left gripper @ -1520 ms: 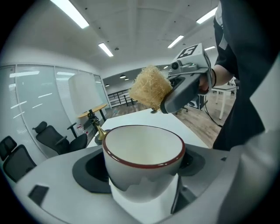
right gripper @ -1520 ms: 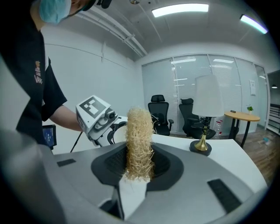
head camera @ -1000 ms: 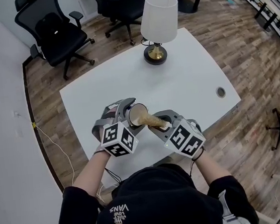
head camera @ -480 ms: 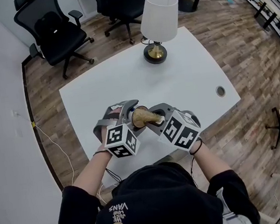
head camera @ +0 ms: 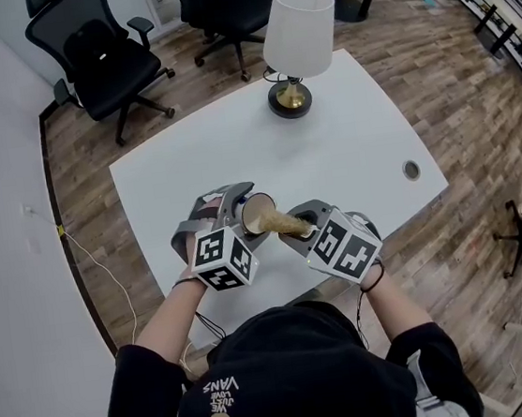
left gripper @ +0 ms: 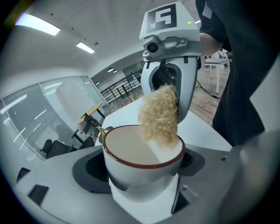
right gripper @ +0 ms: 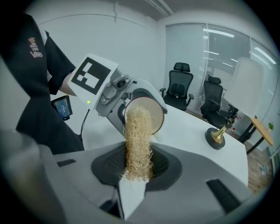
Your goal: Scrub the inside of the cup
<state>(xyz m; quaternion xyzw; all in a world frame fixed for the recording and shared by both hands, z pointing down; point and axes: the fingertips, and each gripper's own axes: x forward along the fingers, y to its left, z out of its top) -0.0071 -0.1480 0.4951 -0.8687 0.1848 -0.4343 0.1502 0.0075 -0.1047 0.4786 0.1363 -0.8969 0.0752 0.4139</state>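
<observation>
cup [left gripper: 131,148] bottom hidden; scrubber [right gripper: 138,140] root buried between jaws

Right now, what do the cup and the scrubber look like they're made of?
Cup: probably glazed ceramic. The white wall is smooth and slightly glossy, the inside is cream, and a thin dark red line runs round the rim. Enamel or melamine can't be ruled out.
Scrubber: a bundle of coarse, matte, straw-coloured fibres with frayed strands sticking out. It looks like loofah or another plant fibre.
</observation>
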